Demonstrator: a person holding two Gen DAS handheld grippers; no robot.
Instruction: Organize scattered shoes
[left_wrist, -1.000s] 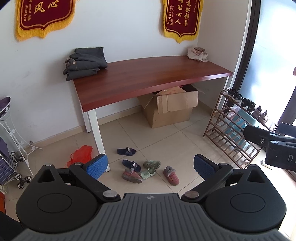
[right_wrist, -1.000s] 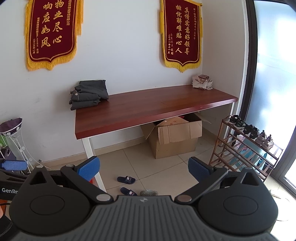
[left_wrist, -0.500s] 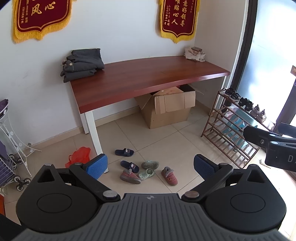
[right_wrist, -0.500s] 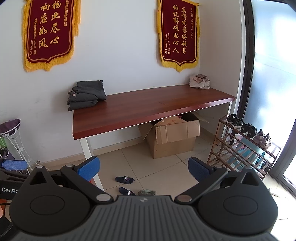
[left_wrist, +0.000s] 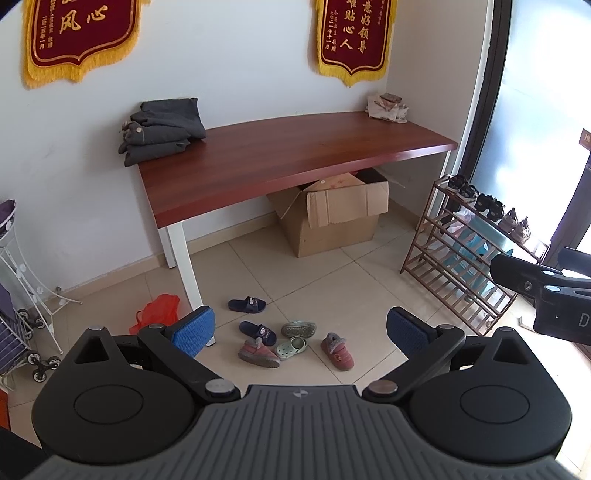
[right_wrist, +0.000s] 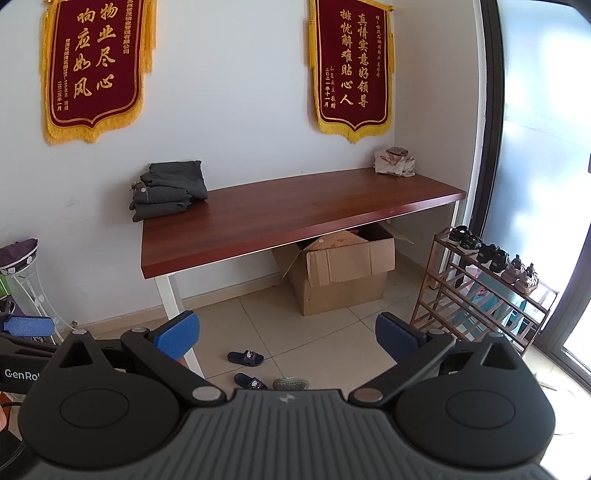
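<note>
Several small shoes lie scattered on the tiled floor near the table leg: two navy slides (left_wrist: 246, 305) (left_wrist: 257, 328), two green clogs (left_wrist: 298, 328) (left_wrist: 291, 345) and two pink fur-lined shoes (left_wrist: 258, 354) (left_wrist: 337, 351). A brown slatted shoe rack (left_wrist: 461, 266) stands at the right with several shoes on its top shelf. My left gripper (left_wrist: 299, 328) is open and empty, high above the shoes. My right gripper (right_wrist: 288, 336) is open and empty. In the right wrist view one navy slide (right_wrist: 245, 357) shows on the floor and the rack (right_wrist: 476, 299) is at the right.
A red-brown table (left_wrist: 288, 162) on white legs (left_wrist: 186, 273) holds folded grey clothes (left_wrist: 162, 129). An open cardboard box (left_wrist: 332, 214) sits under it. A red plastic bag (left_wrist: 157, 314) lies left of the leg. A wire stand and a trolley (left_wrist: 22, 325) are at far left.
Both views have shifted slightly; the room sits a little further left and lower in the frames. Both grippers stay open. The shoes have not moved.
</note>
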